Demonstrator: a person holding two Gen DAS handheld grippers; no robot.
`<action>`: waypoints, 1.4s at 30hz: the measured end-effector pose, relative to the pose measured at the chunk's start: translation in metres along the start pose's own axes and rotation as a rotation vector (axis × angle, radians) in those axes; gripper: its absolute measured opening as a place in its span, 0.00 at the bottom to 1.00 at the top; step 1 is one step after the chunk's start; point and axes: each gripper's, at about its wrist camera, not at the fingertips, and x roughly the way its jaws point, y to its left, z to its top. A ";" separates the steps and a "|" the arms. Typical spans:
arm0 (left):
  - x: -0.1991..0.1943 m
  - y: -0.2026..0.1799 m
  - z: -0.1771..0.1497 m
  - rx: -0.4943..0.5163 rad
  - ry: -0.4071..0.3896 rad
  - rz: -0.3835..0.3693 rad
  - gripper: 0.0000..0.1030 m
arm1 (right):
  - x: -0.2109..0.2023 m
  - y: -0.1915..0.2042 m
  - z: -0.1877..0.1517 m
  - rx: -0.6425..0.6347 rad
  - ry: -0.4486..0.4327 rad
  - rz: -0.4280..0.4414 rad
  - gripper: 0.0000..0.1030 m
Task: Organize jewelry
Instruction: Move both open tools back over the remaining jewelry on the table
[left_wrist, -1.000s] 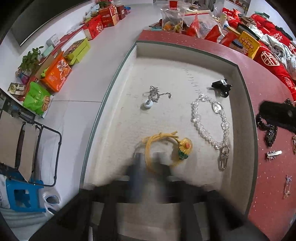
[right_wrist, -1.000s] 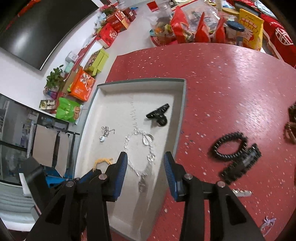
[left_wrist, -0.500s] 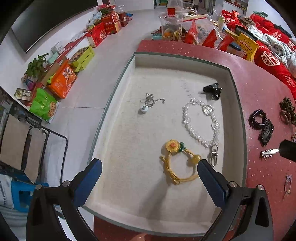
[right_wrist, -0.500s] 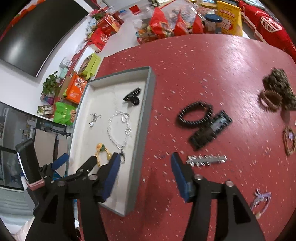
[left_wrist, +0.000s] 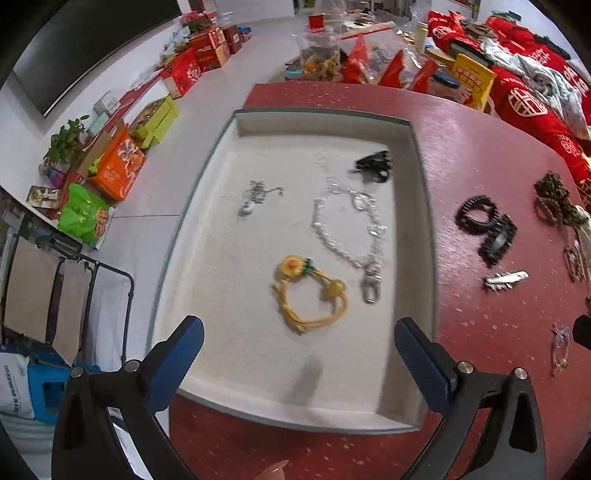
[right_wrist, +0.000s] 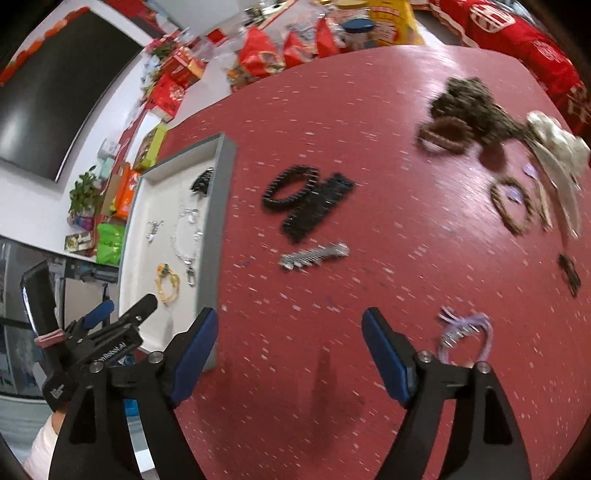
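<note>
The left gripper (left_wrist: 299, 354) hangs over the near end of the tray (left_wrist: 424, 206), its fingers spread wide with nothing between them. The yellow cord bracelet (left_wrist: 310, 291) lies loose on the tray's pale lining just beyond, beside the clear bead chain (left_wrist: 347, 229), with a small silver pendant (left_wrist: 255, 195) and a black claw clip (left_wrist: 373, 166) farther back.

The right gripper (right_wrist: 290, 350) is out over the red tabletop (right_wrist: 369, 110), its fingers having just been opening and also empty. Ahead of it lie the silver hair clip (right_wrist: 314, 255), the black coil tie and comb clip (right_wrist: 306, 199), and close by its right finger a lilac hair tie (right_wrist: 465, 332).

The step in hand looks like fetching the next loose piece. That calls for lowering the right fingers flat around a thin item, likely the silver clip or lilac tie, and closing low enough to catch it.
</note>
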 end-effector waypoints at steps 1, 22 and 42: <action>-0.003 -0.005 -0.001 0.006 0.000 -0.008 1.00 | -0.003 -0.005 -0.003 0.010 0.000 -0.005 0.81; -0.035 -0.117 -0.024 0.187 -0.020 -0.179 1.00 | -0.026 -0.102 -0.047 0.129 -0.017 -0.190 0.87; 0.012 -0.170 0.003 0.119 -0.004 -0.186 1.00 | -0.002 -0.114 -0.054 0.091 0.006 -0.255 0.87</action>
